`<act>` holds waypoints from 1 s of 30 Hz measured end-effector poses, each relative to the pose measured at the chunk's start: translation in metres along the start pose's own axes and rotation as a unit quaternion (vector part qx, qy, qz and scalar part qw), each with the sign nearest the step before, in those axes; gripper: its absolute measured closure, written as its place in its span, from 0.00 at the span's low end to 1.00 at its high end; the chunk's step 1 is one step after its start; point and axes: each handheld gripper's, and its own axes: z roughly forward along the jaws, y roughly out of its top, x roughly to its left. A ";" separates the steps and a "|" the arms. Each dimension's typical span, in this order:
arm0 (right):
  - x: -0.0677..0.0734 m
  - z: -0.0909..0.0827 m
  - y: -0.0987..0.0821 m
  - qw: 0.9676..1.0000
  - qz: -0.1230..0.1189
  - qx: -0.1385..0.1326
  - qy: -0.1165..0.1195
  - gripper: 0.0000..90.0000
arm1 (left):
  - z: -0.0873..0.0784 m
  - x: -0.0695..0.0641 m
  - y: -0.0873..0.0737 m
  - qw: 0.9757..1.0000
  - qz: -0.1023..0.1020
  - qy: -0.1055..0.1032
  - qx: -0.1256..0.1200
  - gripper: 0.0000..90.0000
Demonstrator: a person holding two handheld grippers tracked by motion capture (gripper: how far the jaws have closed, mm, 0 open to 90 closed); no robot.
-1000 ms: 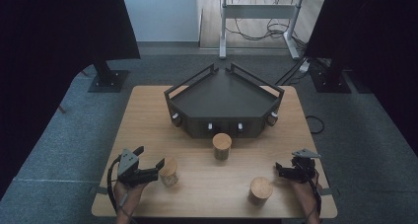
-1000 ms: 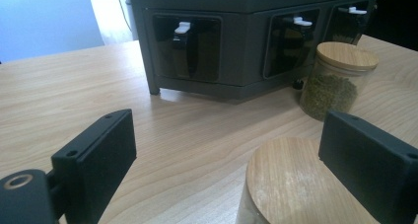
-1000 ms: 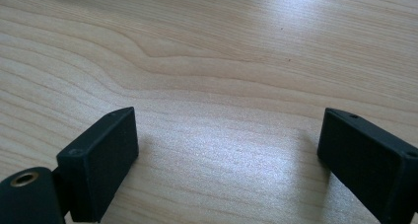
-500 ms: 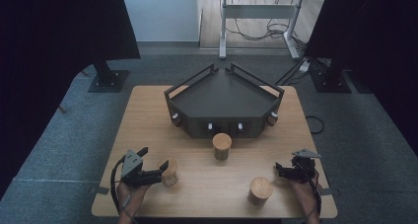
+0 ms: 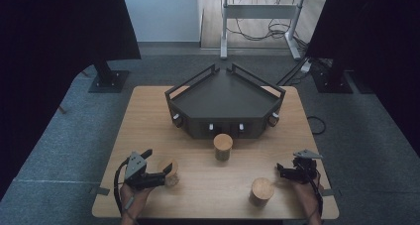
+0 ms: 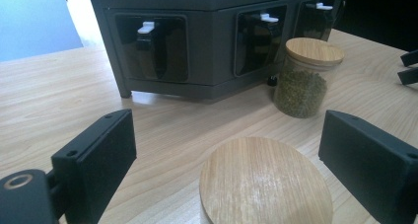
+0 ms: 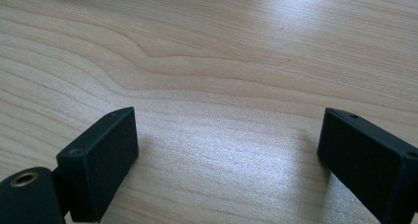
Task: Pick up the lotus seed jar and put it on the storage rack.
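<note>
Three glass jars with round wooden lids stand on the wooden table (image 5: 148,116). The left jar (image 5: 171,168) has its lid (image 6: 266,184) between the jaws of my left gripper (image 5: 162,173) (image 6: 229,135). These stand open, with a gap on each side of the lid. A jar of green beans (image 5: 223,146) (image 6: 301,83) stands in front of the dark rack (image 5: 225,101) (image 6: 207,31). The third jar (image 5: 261,191) is at the front right. Just right of it, my right gripper (image 5: 280,172) (image 7: 226,135) is open over bare wood.
The dark angular rack has a railed top and small clear drawers with white knobs (image 6: 146,27) along its front. Beyond the table lie grey carpet, two black stand bases (image 5: 106,79) and a metal frame with cables (image 5: 257,22).
My left gripper has slid a little to the right, bringing its jaws to either side of the left jar. The right gripper and the jars have stayed put.
</note>
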 end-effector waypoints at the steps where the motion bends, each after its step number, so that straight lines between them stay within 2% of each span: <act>1: 0.000 0.000 0.000 1.000 0.000 0.000 0.000 0.09 | 0.000 0.000 0.000 1.000 0.000 -0.001 0.000 0.08; 12: 0.000 0.000 0.000 1.000 0.000 0.000 0.000 0.09 | 0.004 -0.006 -0.003 1.000 0.006 -0.012 0.007 0.08; 30: 0.000 0.000 0.000 1.000 0.000 0.000 0.000 0.09 | 0.010 -0.010 -0.008 1.000 0.011 -0.018 0.019 0.08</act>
